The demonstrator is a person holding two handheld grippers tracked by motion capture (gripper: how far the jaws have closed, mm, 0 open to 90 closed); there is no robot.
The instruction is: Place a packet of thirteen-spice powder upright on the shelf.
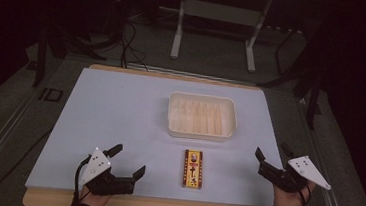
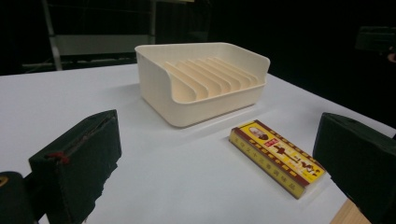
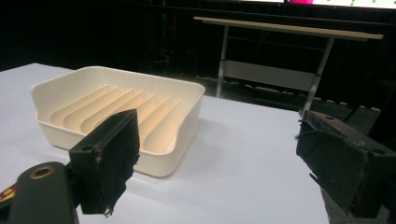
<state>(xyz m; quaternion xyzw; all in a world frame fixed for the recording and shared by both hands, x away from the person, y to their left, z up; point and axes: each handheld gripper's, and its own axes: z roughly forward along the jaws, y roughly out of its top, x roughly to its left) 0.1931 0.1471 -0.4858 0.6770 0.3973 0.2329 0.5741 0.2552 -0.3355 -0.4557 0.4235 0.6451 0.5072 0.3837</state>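
Yellow box [image 1: 193, 169] lower centre, long axis top-to-bottom | left gripper [image 1: 125, 161] nearer, box to its right | right gripper [image 1: 272, 157] farther | both released, empty

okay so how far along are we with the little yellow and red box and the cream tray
Nothing looks done yet. The yellow and red box lies flat on the table in front of the cream tray, apart from it, and the ribbed tray holds nothing. Nothing is in hand: the left gripper and right gripper are both open, either side of the box. Probably left: grasp the box and set it in the tray.
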